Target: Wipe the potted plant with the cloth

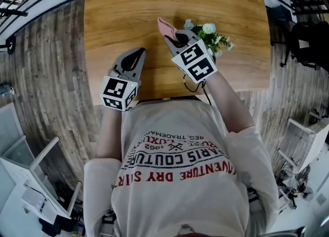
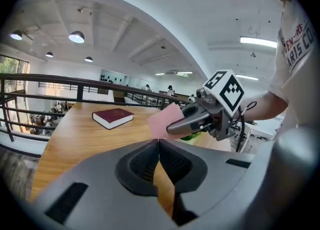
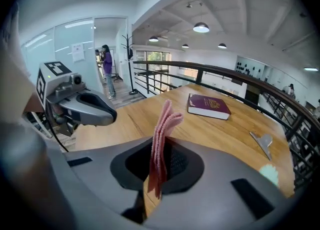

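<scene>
pinching the pink cloth (image 1: pixel 164 25), the right gripper (image 1: pixel 175 38) hangs by the potted plant (image 1: pixel 213 37); left gripper (image 1: pixel 138 54) closed, empty.

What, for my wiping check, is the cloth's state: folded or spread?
Folded: the cloth stands in layers, pinched by the right gripper.

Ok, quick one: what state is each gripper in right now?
Left gripper: closed, nothing between its jaws.
Right gripper: closed on the cloth.
</scene>
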{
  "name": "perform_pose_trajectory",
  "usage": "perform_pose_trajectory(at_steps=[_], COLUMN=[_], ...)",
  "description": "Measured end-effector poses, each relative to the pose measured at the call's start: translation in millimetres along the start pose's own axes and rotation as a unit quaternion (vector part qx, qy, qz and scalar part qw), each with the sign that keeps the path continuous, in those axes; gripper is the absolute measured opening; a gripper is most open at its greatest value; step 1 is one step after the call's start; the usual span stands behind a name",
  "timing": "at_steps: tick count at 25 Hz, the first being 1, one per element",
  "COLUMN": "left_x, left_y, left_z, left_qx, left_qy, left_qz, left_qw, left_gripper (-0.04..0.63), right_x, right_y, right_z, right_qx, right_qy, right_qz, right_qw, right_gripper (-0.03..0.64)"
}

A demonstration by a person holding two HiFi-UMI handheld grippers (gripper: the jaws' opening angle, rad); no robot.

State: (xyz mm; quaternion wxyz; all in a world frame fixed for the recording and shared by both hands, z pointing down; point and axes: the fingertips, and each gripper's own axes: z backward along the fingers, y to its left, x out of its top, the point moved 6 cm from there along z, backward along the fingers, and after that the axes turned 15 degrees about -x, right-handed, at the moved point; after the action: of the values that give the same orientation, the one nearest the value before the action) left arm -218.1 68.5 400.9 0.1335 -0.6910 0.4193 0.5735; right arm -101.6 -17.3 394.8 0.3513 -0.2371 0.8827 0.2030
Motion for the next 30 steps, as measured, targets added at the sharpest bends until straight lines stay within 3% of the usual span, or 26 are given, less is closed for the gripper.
perform_pose_trajectory(at_steps=[6,12,17,24,30], left_x=[-23.2,-38.5,-45.6,-49.8,-55.2], left_y=[6.1,10.6,10.7,7.6,5.0], left_z=[23.7,33.5,35.4,35.5,28.5], left_qx=[0.004,0.001,-0.006,-0.020,-0.032], left_qy=[0.037,0.042,0.045,0.044,0.051], left_qz=[-0.007,0.004,0.014,0.024,0.025], left_qw=[0.9993,0.9991,0.9989,0.9985,0.9979], left_gripper=[0.017,0.017,0.017,0.017,0.017], right_x=[-47.9,-78.4,-95.4,-115.5,-131.4], right_y=[11.0,1.9,-10.7,-12.7,-15.2], right_z=[-27.3,-39.5,-39.7,-31.5,-22.1], right_qx=[-0.091,-0.171,-0.222,-0.237,-0.232], right_qy=[0.056,0.089,0.089,0.096,0.102], right_qz=[-0.030,-0.057,-0.150,-0.263,-0.308], right_qw=[0.994,0.980,0.959,0.930,0.917], right_gripper=[0.035,0.035,0.035,0.035,0.035])
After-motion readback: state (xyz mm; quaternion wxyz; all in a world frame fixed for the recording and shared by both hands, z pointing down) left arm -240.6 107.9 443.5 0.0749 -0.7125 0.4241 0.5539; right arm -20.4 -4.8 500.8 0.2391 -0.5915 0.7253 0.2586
